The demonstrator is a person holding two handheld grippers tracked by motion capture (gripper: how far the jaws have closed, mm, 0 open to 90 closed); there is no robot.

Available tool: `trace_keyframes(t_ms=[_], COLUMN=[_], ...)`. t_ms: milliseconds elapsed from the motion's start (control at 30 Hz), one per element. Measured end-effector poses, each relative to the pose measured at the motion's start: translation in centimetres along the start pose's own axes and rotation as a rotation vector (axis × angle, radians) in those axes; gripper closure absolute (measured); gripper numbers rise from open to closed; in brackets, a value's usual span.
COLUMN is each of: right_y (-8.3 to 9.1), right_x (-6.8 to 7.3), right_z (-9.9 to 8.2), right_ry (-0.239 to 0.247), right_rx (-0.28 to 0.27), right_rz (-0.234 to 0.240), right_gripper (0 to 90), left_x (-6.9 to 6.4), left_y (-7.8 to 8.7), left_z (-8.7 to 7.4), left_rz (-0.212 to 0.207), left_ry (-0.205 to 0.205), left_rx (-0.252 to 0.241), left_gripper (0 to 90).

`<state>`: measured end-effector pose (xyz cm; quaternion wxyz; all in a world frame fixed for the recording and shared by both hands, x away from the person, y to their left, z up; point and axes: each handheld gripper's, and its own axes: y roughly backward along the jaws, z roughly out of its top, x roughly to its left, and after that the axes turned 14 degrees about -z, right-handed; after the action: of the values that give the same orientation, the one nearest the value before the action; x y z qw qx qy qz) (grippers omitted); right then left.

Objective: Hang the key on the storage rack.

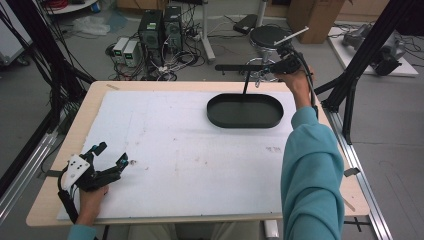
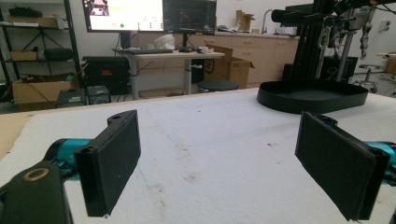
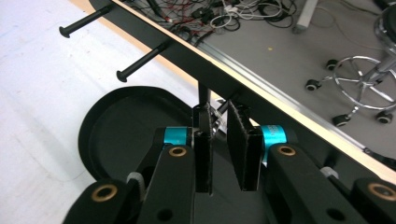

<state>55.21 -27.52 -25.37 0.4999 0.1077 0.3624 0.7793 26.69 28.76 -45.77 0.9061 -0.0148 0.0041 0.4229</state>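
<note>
- Small metal piece (image 3: 215, 122): hung beneath the crossbar of a black rack (image 1: 240, 67), above an oval black tray (image 1: 245, 122) at the far right of the counter (image 1: 85, 120); too small to identify.
- Right tongs (image 3: 220, 114): raised to the crossbar, jaws drawn close on either side of the piece; narrow gap visible, firm pinch impossible to confirm.
- Left tongs (image 1: 112, 154): spread wide, empty, low over the near left of the white mat (image 1: 190, 150).
- Step in hand, by judgement: taking hold of the hanging piece.
- Next move, probably: full closure, then a lift clear of the bar without tugging the rack; tray beneath a plausible landing place.
</note>
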Motion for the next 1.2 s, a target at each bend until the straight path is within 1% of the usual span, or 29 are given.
trace_keyframes(t_ms=[67,133,167,200,233,267,300,333,367,400,433,500,533,600,633,700,733,767,833,867,900,967,1067,1100,1167,1200], right_y=[0.1,0.3,0.4,0.6,0.7,0.9,1.0,1.2,1.6,2.1,2.6,3.5,4.0,4.8,5.5,6.5,7.0,7.6,8.9,9.3,9.6,10.4,11.0,11.1,11.2,11.2], right_x=[-0.1,0.0,0.1,0.2,0.3,0.6,0.9,1.1,1.3,1.4,1.5,1.7,1.8,2.0,2.1,2.4,2.5,2.7,3.4,3.7,3.9,4.8,5.8,6.1,6.9,7.0], right_z=[0.0,0.0,0.0,0.1,0.1,0.2,0.2,0.3,0.3,0.3,0.2,-0.2,-0.5,-1.2,-1.7,-2.8,-3.5,-4.2,-6.2,-7.1,-7.7,-9.6,-11.9,-12.7,-14.6,-15.3], right_ry=[-0.004,-0.015,-0.033,-0.045,-0.055,-0.063,-0.067,-0.062,-0.06,-0.067,-0.078,-0.076,-0.078,-0.063,-0.052,-0.058,-0.063,-0.062,-0.06,-0.051,-0.042,-0.03,-0.023,-0.019,-0.029,-0.033], right_rx=[-0.005,-0.021,-0.038,-0.054,-0.07,-0.08,-0.089,-0.102,-0.11,-0.134,-0.166,-0.221,-0.227,-0.239,-0.251,-0.295,-0.306,-0.326,-0.356,-0.368,-0.384,-0.402,-0.436,-0.445,-0.461,-0.468], right_rz=[0.007,0.0,0.003,0.022,0.038,0.027,0.009,0.004,0.001,0.01,0.026,0.056,0.067,0.086,0.089,0.111,0.125,0.113,0.135,0.147,0.148,0.156,0.161,0.152,0.152,0.151], right_gripper=[74.3,60.9,53.5,42.7,27.5,12.9,4.4,1.2,0.9,0.9,0.9,0.9,0.8,0.8,0.8,0.8,0.8,0.8,0.7,0.8,0.7,0.7,0.8,0.8,0.8,0.8], left_x=[0.0,0.0,0.0,0.0,0.0,0.0,0.0,0.0,0.0,0.0,0.0,0.0,0.0,0.0,0.0,0.0,0.0,0.0,-0.1,-0.1,0.0,-0.1,-0.1,-0.1,-0.1,-0.1], left_y=[0.0,0.0,0.0,0.0,0.0,0.0,0.0,0.0,0.0,0.0,0.0,0.0,0.0,0.0,0.0,0.0,0.0,0.0,0.0,0.0,0.1,0.1,0.1,0.1,0.1,0.1], left_z=[0.0,0.0,0.0,0.0,0.0,0.0,0.0,0.0,0.0,0.0,0.0,0.0,0.0,0.0,0.0,0.0,0.0,0.0,0.0,0.0,0.0,0.0,0.0,0.0,0.0,0.0], left_rz=[0.0,0.0,0.0,0.0,0.002,0.002,0.001,0.0,0.001,0.001,0.002,0.002,0.001,0.001,0.002,0.001,0.002,0.002,0.001,0.001,0.001,0.001,0.001,0.001,0.001,0.001], left_ry=[0.002,0.002,0.002,0.002,0.005,0.002,0.003,0.001,0.0,0.001,0.002,0.002,-0.001,-0.001,0.0,0.001,0.002,0.001,-0.006,-0.006,-0.002,0.0,-0.009,-0.008,-0.007,-0.008], left_rx=[-0.001,-0.002,0.0,-0.001,-0.004,-0.002,-0.004,-0.004,-0.005,-0.005,-0.003,-0.003,-0.001,-0.001,-0.002,-0.001,-0.001,-0.002,-0.006,-0.006,-0.005,-0.009,-0.007,-0.008,-0.009,-0.009], left_gripper=[14.6,14.6,14.6,14.6,14.6,14.6,14.6,14.6,14.6,14.6,14.6,14.6,14.6,14.6,14.6,14.6,14.6,14.6,14.6,14.6,14.6,14.5,14.6,14.6,14.5,14.5])
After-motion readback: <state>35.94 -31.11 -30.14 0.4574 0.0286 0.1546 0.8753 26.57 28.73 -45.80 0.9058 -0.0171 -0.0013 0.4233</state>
